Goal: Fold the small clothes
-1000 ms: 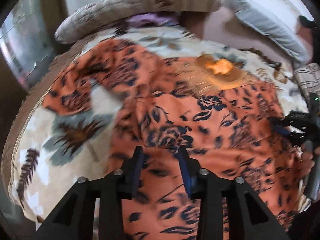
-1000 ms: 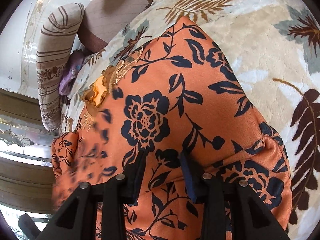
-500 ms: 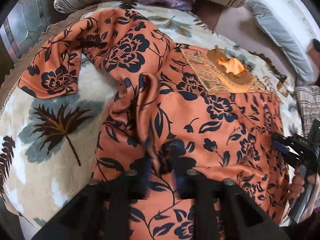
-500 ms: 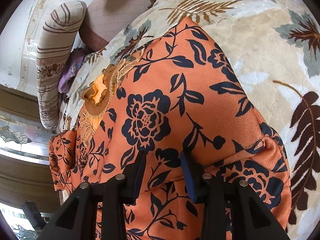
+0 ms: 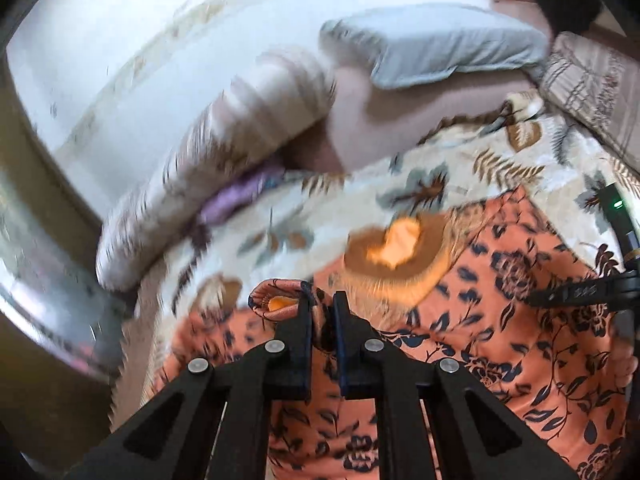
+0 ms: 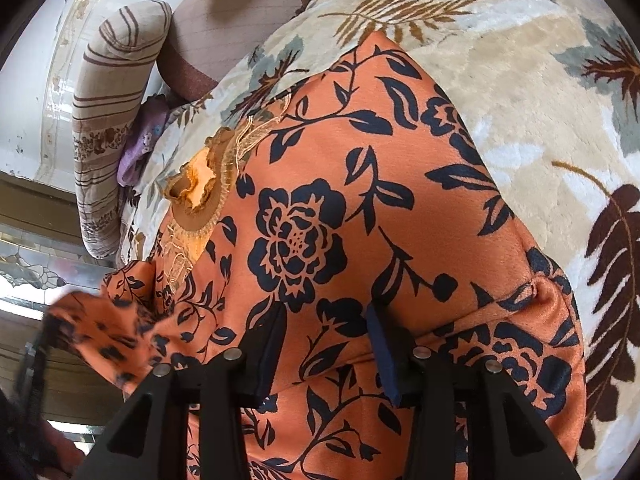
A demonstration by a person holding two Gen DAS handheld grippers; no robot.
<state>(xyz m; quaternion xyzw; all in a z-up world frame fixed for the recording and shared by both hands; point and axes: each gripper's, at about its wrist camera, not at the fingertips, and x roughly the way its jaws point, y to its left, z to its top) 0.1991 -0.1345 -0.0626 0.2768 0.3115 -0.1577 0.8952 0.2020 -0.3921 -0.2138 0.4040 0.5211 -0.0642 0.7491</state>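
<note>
- Orange floral garment (image 6: 340,200) on the bed (image 6: 540,100): left hand-held gripper (image 5: 320,312) pinches its sleeve; carry it inward, flat.
- Right hand-held gripper (image 6: 326,328), spread, pins the body; hold it steady.

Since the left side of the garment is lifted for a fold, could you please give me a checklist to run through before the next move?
1. Left gripper pinching the sleeve: ok, fabric sits between its fingers.
2. Right gripper holding the orange floral garment down: cannot tell; jaws apart over the cloth.
3. Right half of garment flat on the leaf-print blanket: ok.
4. Embroidered neckline uncovered as fold reference: ok.
5. Striped bolster and purple cloth off the garment: ok.
</note>
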